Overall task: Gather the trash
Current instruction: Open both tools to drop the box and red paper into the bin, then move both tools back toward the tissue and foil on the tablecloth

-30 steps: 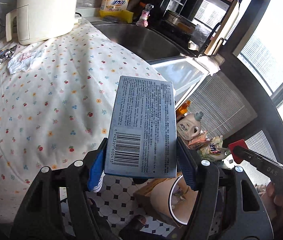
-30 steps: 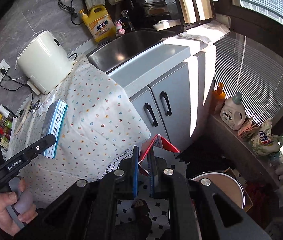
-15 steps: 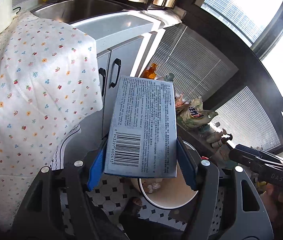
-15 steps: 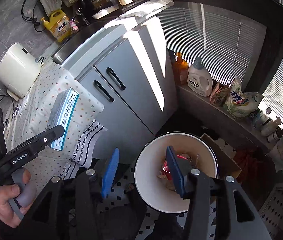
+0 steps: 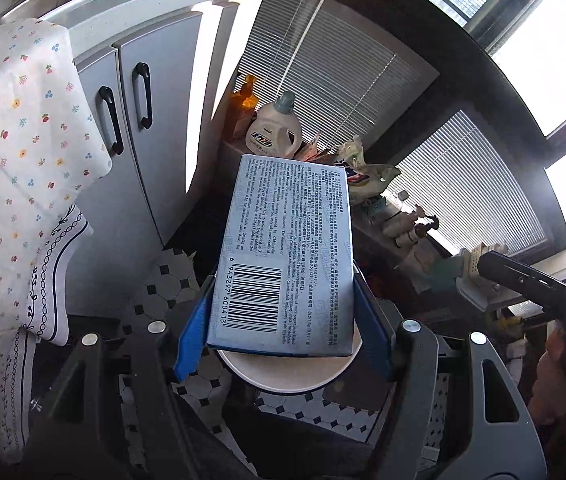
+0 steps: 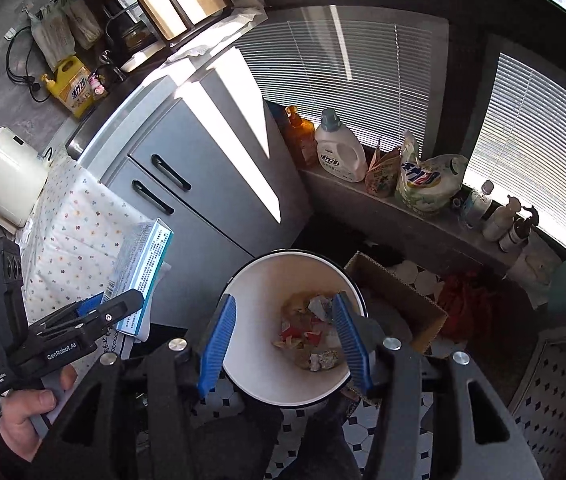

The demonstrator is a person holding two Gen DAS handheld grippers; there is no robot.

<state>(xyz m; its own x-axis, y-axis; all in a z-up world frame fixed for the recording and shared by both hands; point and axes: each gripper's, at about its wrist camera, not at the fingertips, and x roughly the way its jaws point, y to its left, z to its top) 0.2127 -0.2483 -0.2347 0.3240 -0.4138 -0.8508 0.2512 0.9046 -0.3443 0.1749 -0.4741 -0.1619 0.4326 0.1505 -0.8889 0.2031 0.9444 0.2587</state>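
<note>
My left gripper [image 5: 283,320] is shut on a flat blue-grey medicine box [image 5: 287,252] with a barcode, held over the near rim of the white trash bin [image 5: 283,380]. In the right wrist view the same box [image 6: 143,276] shows left of the bin [image 6: 251,376], still short of its opening. My right gripper [image 6: 285,344] is open and empty, right above the bin, which holds several crumpled wrappers [image 6: 311,332].
A grey cabinet [image 6: 203,168] and the flowered tablecloth [image 5: 15,152] stand to the left. A cardboard box [image 6: 395,300] sits behind the bin. Detergent bottles [image 6: 339,152] and bags line the low sill under the blinds. The floor is black-and-white tile [image 5: 171,280].
Both grippers have swung from the table toward the floor bin. The right gripper opened and dropped its red piece into the bin. The left gripper still holds the box, now at the bin.
</note>
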